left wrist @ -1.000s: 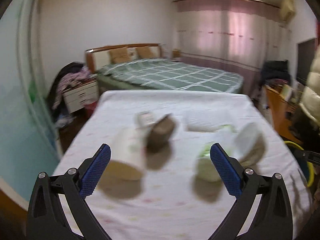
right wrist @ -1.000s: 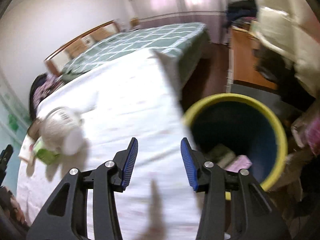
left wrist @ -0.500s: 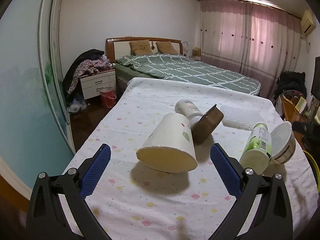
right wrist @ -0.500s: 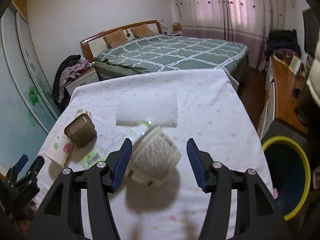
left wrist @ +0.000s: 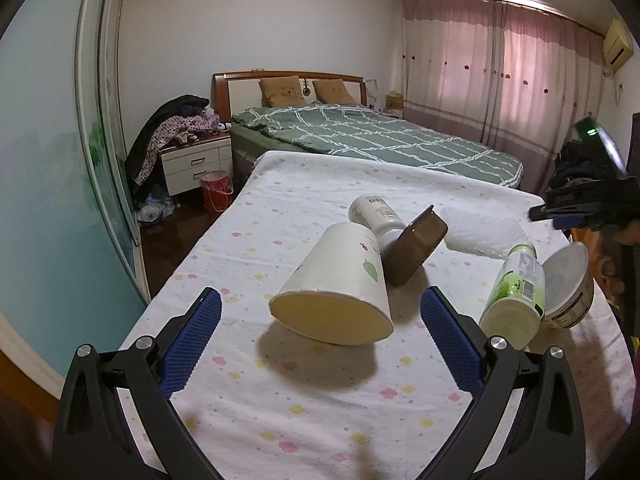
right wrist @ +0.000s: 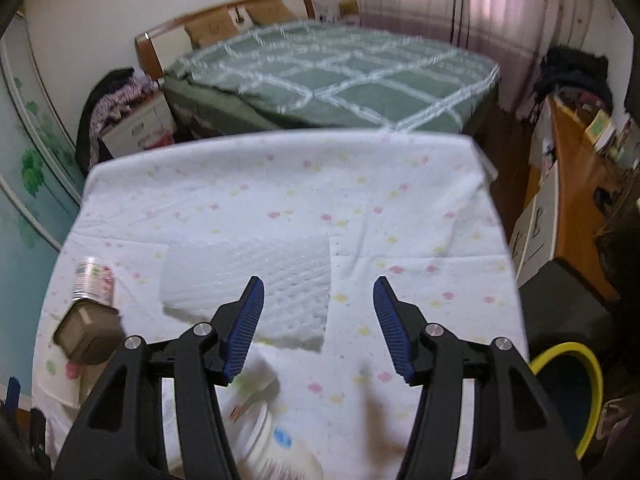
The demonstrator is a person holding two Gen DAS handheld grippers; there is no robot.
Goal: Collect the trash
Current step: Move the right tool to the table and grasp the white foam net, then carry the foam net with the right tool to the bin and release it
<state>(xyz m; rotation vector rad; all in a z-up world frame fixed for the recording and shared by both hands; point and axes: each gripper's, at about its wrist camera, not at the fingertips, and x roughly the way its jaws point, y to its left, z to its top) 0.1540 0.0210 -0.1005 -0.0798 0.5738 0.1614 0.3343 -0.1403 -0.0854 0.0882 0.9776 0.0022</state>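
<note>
A white paper cup (left wrist: 336, 288) lies on its side on the flowered cloth, just ahead of my left gripper (left wrist: 320, 344), which is open and empty. Behind the cup lie a white bottle (left wrist: 376, 216) and a brown box (left wrist: 418, 248). To the right are a green-labelled bottle (left wrist: 516, 296) and a white bowl (left wrist: 568, 288). My right gripper (right wrist: 320, 320) hangs open and empty over the cloth, its left finger above a white foam sheet (right wrist: 256, 284). The bowl (right wrist: 276, 440) shows blurred under its left arm.
A yellow-rimmed bin (right wrist: 580, 360) stands on the floor at the table's right side. A wooden desk (right wrist: 576, 184) is beyond it. A green bed (left wrist: 360, 136) sits behind the table, and a nightstand (left wrist: 196, 164) with a red bucket is at the left.
My right gripper swung from above the bin leftward across the table, past the bowl, to above the foam sheet, and its jaws widened. The left gripper's view sank a little toward the cup.
</note>
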